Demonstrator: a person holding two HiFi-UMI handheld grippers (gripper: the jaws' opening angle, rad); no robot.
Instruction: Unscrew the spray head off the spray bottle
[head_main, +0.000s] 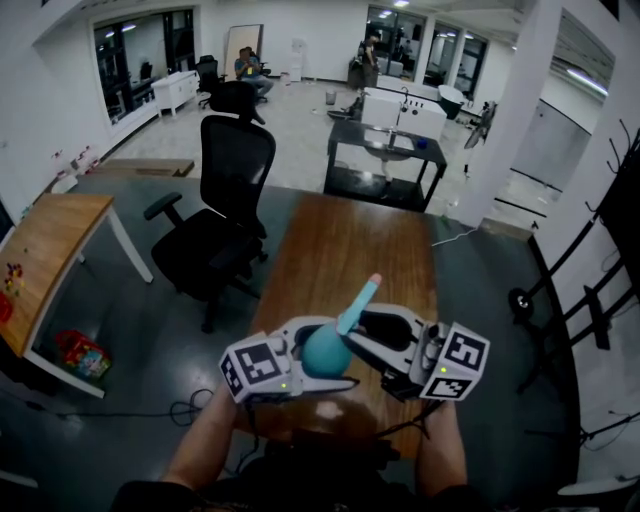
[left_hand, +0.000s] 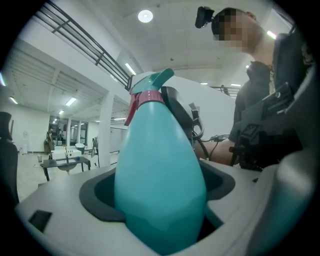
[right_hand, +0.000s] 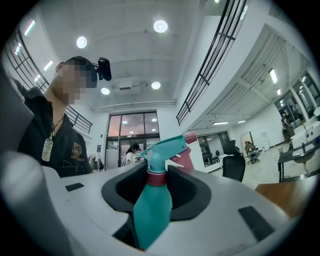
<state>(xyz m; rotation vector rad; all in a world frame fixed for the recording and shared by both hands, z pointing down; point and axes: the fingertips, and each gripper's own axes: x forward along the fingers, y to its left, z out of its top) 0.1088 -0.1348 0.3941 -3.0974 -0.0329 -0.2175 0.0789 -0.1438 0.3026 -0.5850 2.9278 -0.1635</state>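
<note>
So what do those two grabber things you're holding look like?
The left gripper and the right gripper are chunky white plastic shells with dark grey padded jaws. Each carries a cube covered in black-and-white square markers, with a tiny green light beside it. The forearms are bare, and the person wears a dark top.

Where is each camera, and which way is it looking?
Head view: on the person's head, looking down at the table; forearms, left gripper and right gripper show.
Left gripper view: on the left gripper, facing the spray bottle and the person's torso.
Right gripper view: on the right gripper, facing the spray head and the person's torso.
All share the spray bottle.
</note>
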